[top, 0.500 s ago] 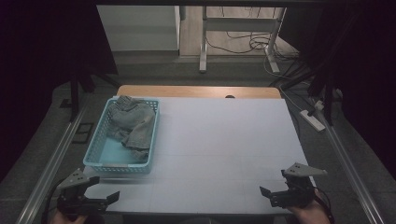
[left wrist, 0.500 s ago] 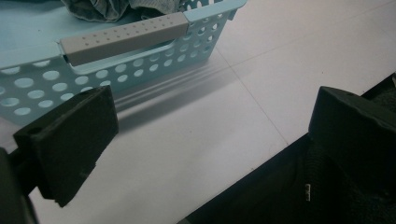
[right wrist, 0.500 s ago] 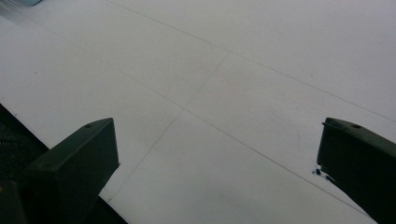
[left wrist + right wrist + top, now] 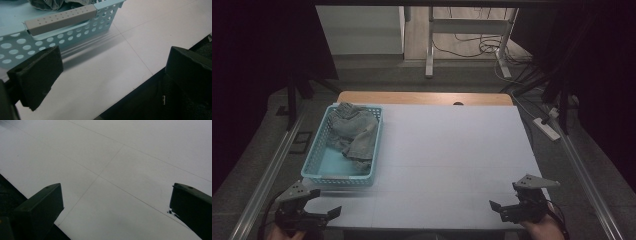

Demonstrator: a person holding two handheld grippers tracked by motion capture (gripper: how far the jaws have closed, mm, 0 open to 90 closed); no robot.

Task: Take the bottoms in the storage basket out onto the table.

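Note:
A light blue perforated basket stands on the left of the white table and holds a crumpled grey-green cloth. My left gripper sits at the table's near left corner, just in front of the basket, open with nothing between its jaws. In the left gripper view the left gripper faces the basket's near wall and its grey handle, with the cloth behind. My right gripper rests at the near right edge, open over bare table. The right gripper shows wide-set jaws.
A wooden strip borders the table's far edge. Metal rails run along both sides. A white power strip lies on the floor at the right, and a desk frame with cables stands beyond.

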